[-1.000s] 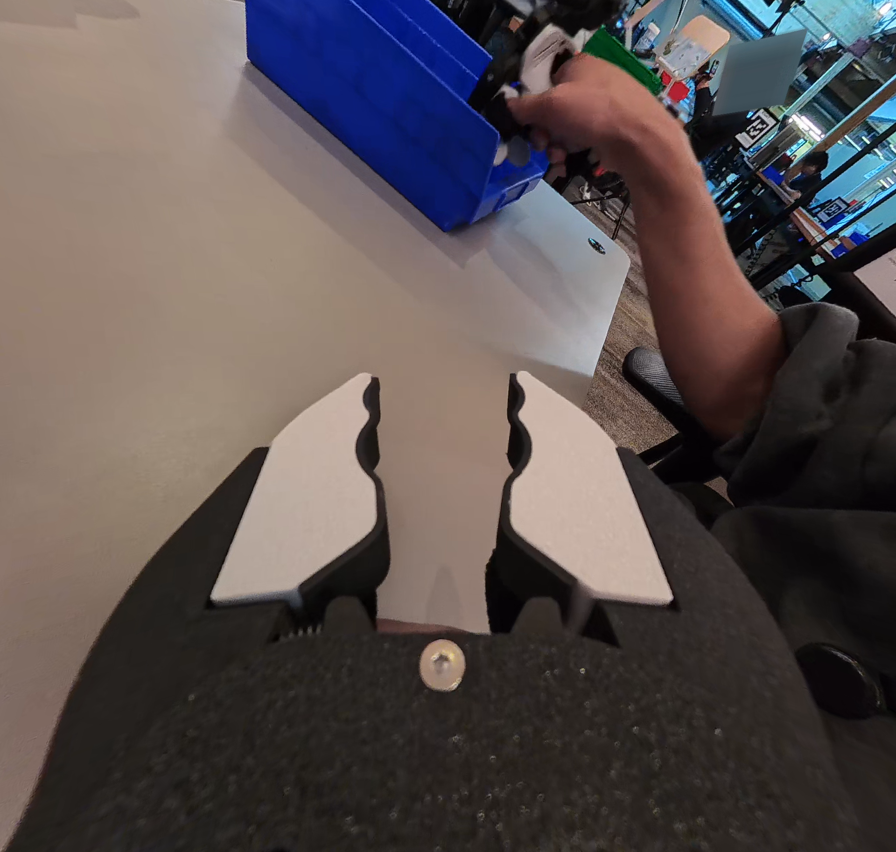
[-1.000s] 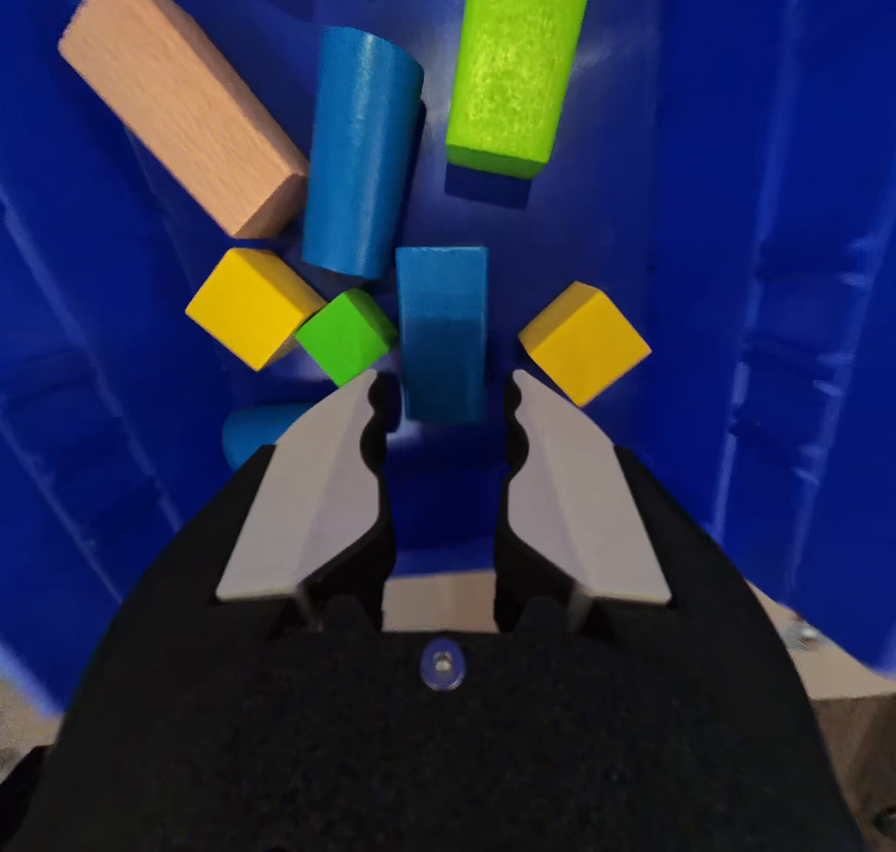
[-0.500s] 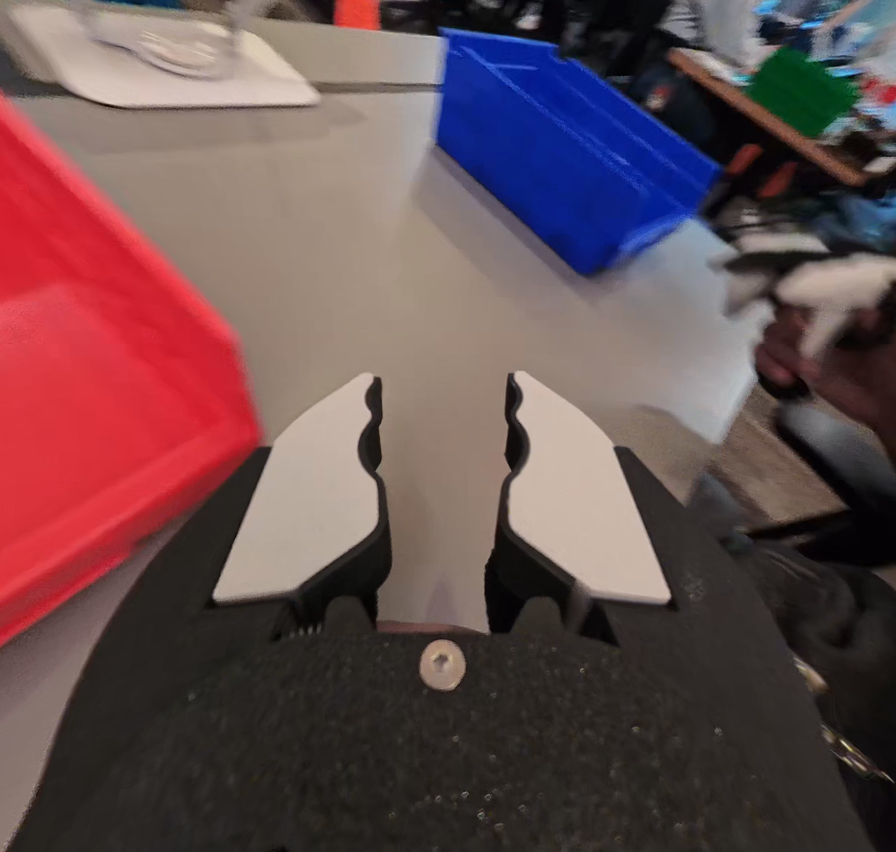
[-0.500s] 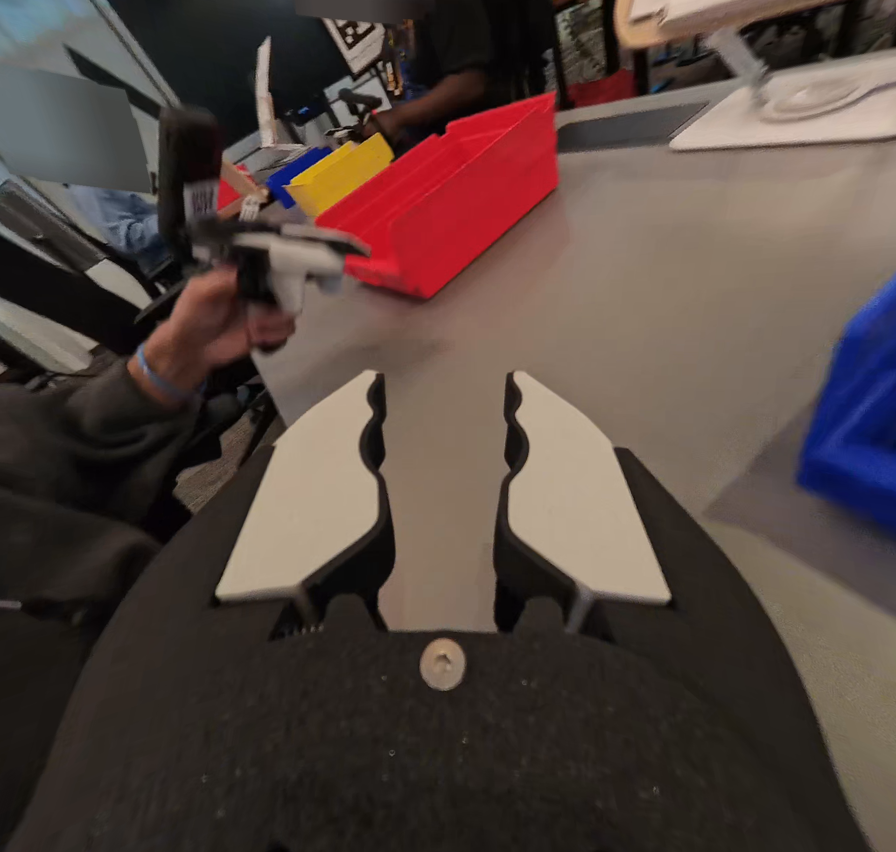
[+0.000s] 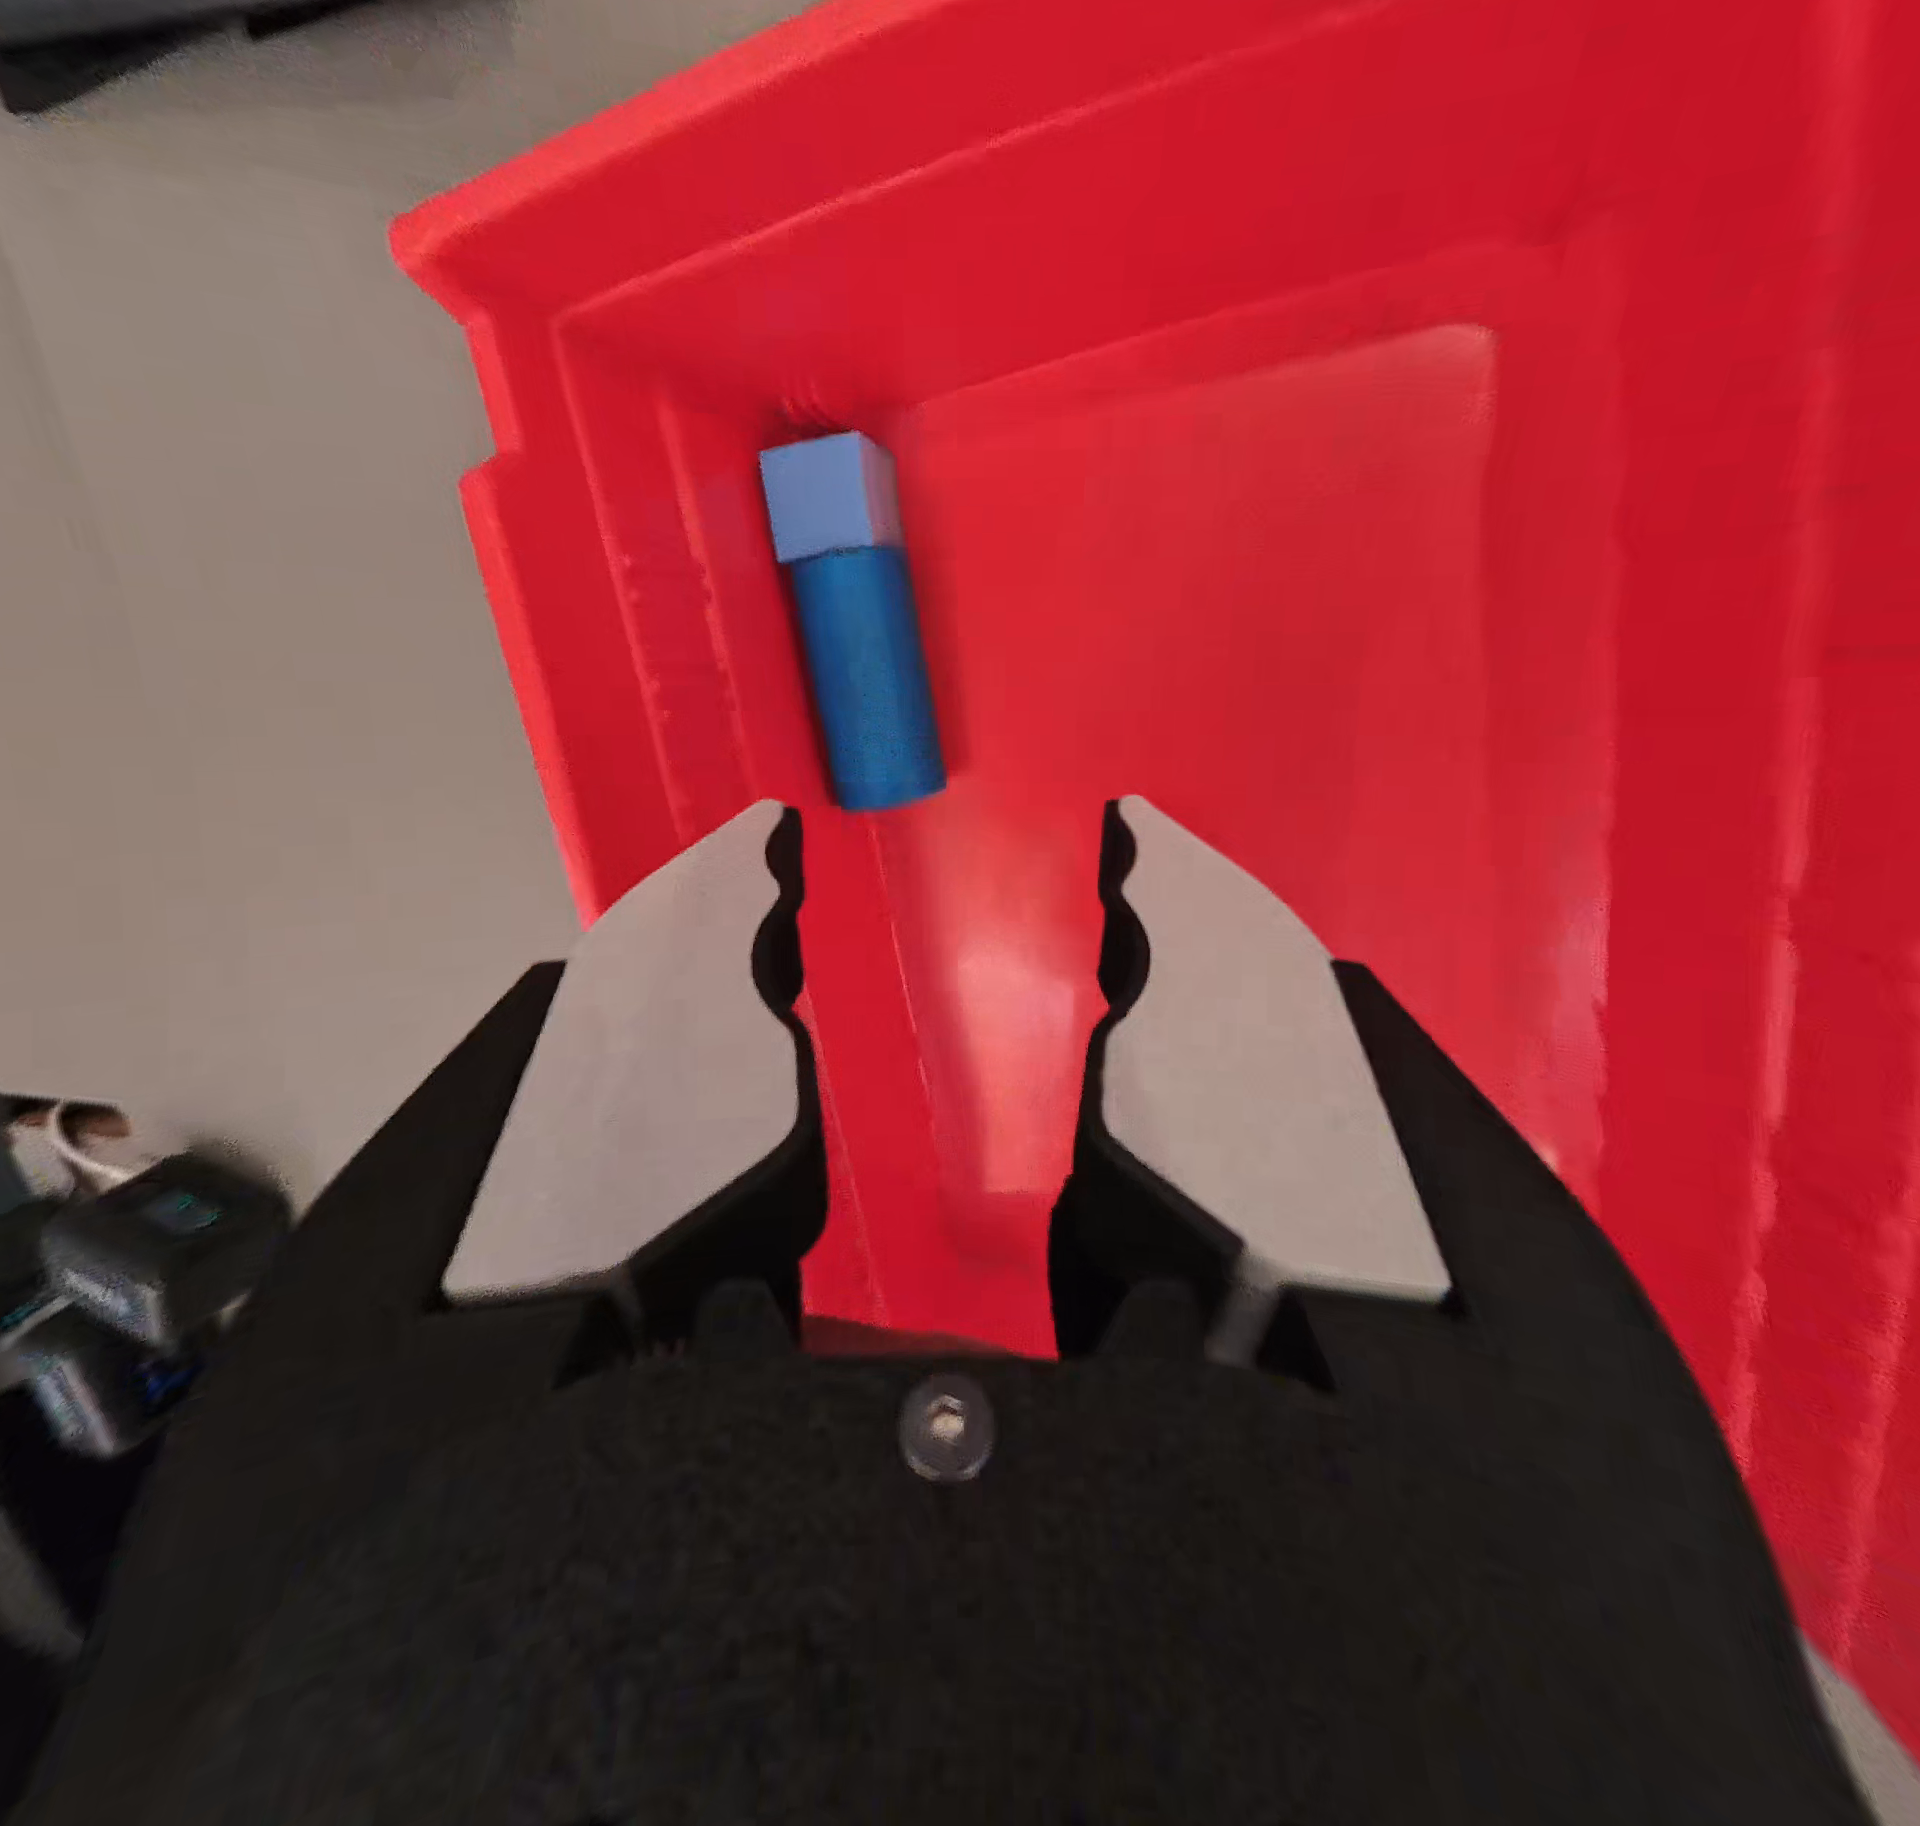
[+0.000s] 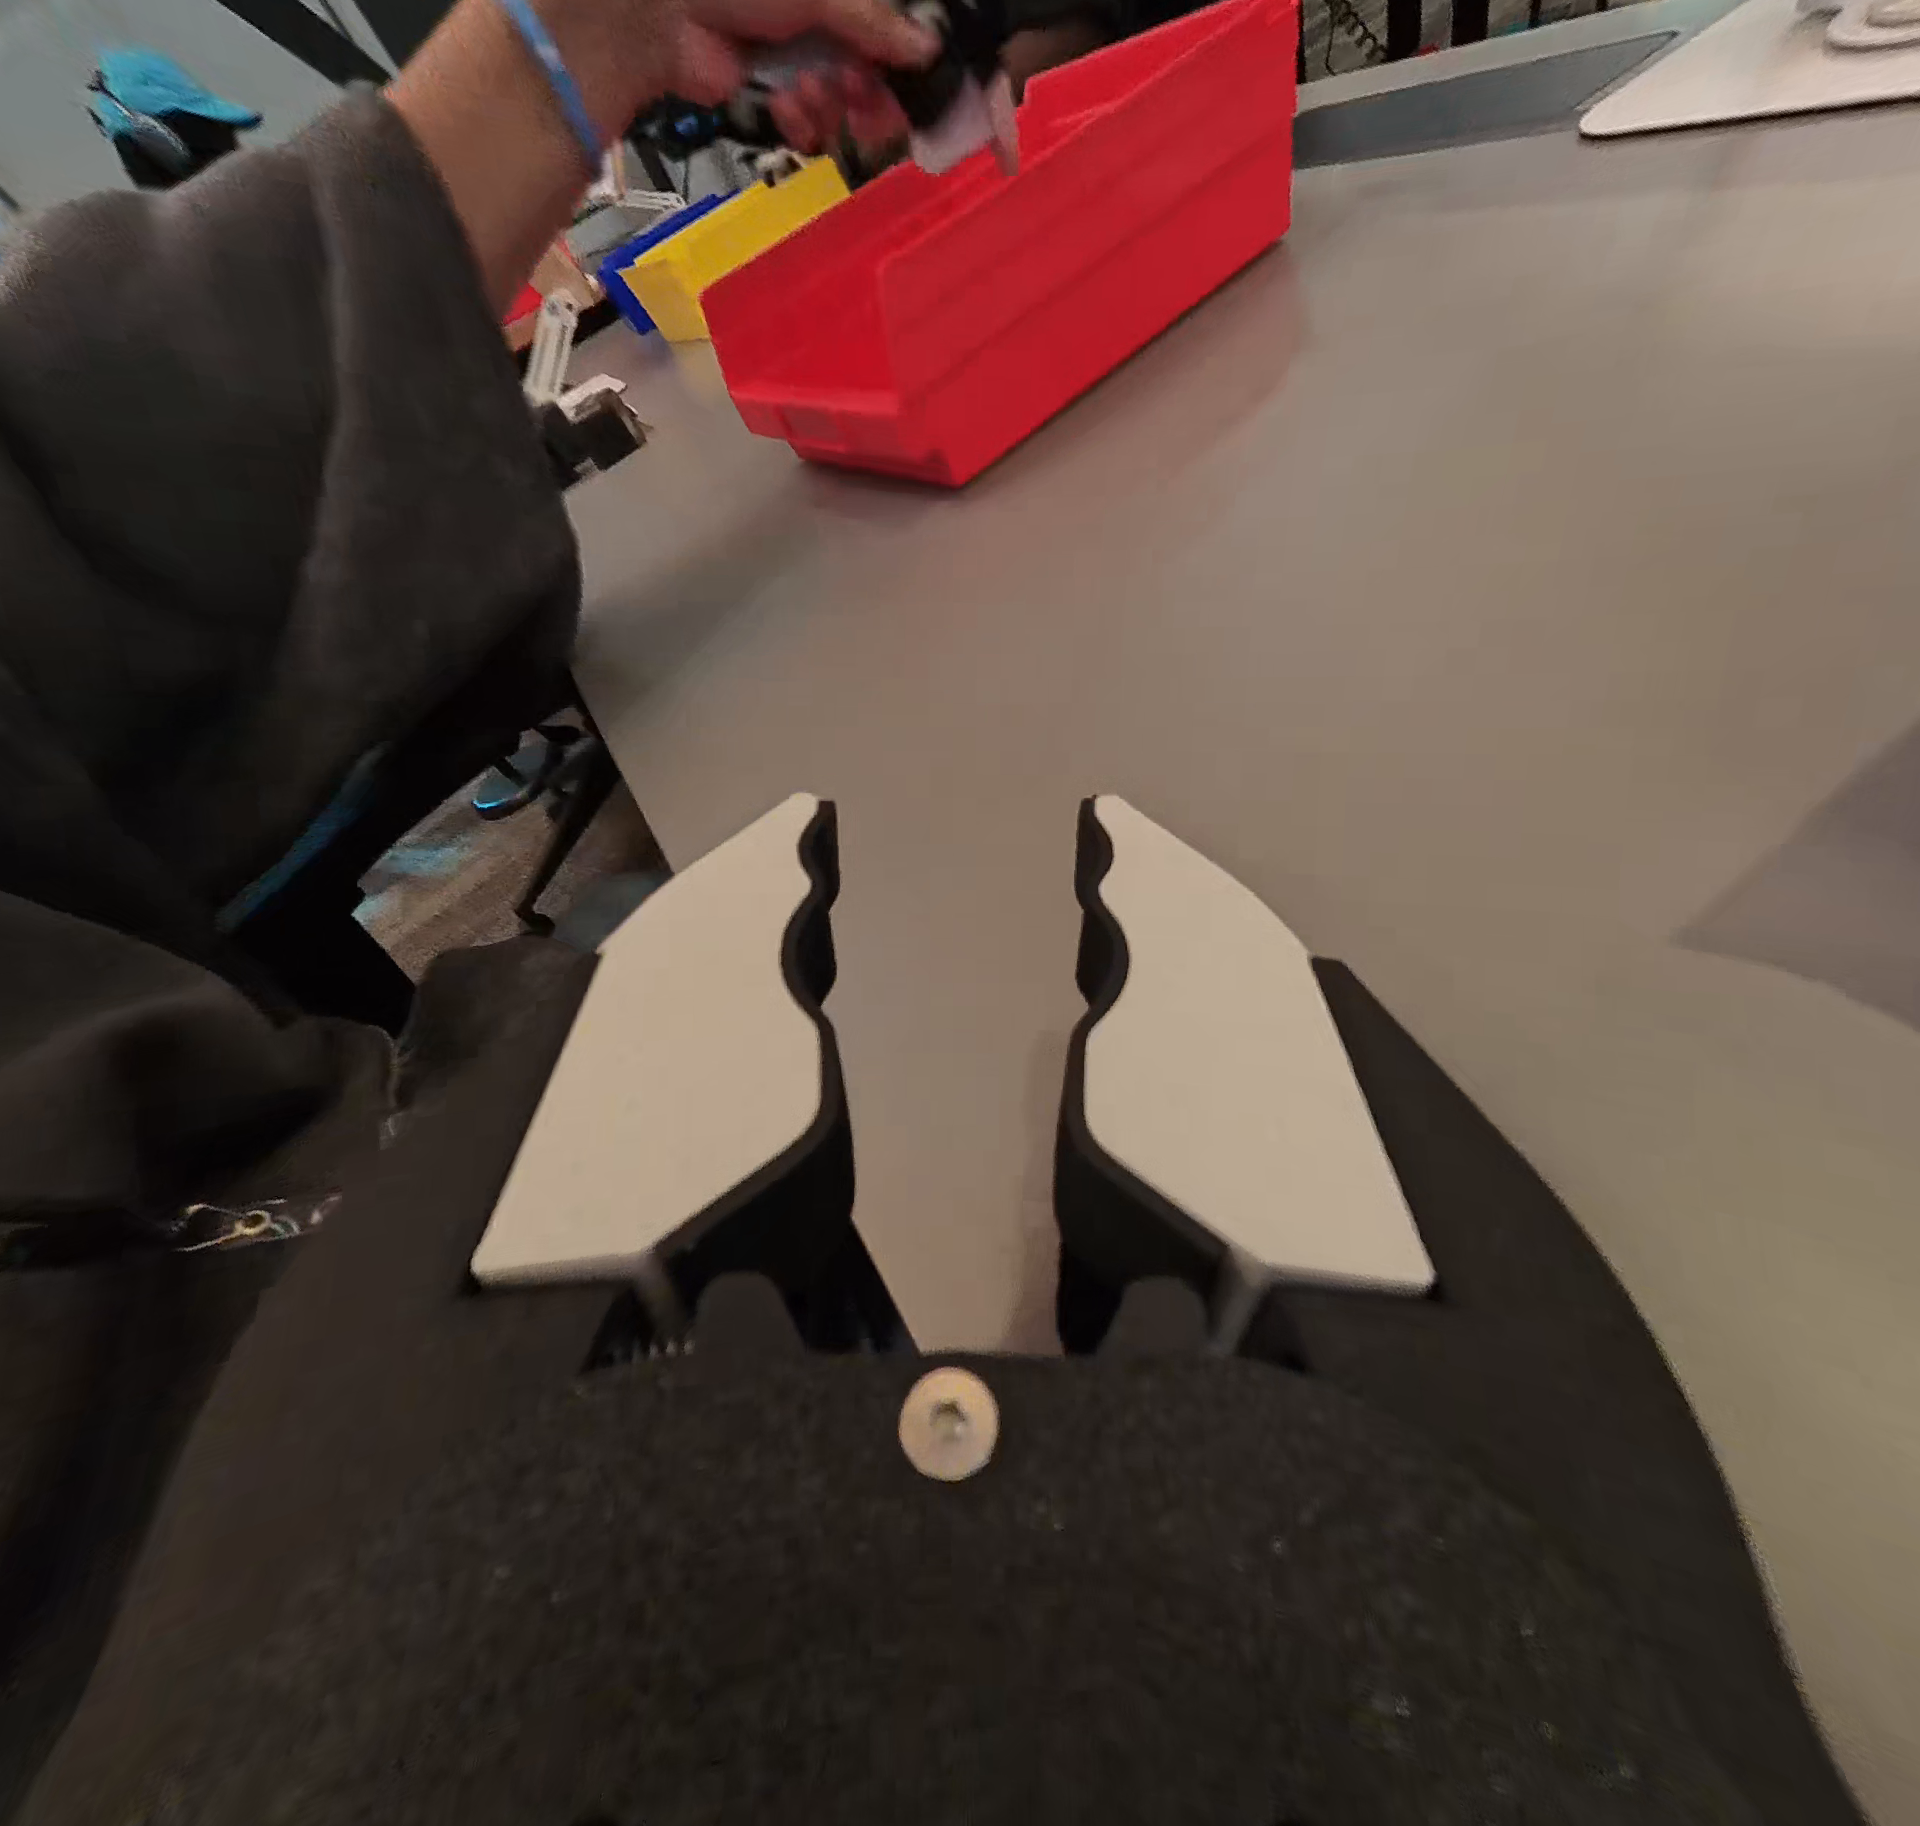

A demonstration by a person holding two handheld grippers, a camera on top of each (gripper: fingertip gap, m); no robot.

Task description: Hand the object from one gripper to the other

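The left claw (image 5: 951, 815) is wide open with nothing in it, above the red plastic bin (image 5: 1299, 218), where a blue round block (image 5: 868, 680) lies near one corner.

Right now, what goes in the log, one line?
left gripper: open over red bin | right gripper: open, empty, above table | bin holds: blue cylinder, blue cube

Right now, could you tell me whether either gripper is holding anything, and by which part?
Nothing is held. The left gripper is open over the red bin, short of the blue block; the right gripper is open over the table.
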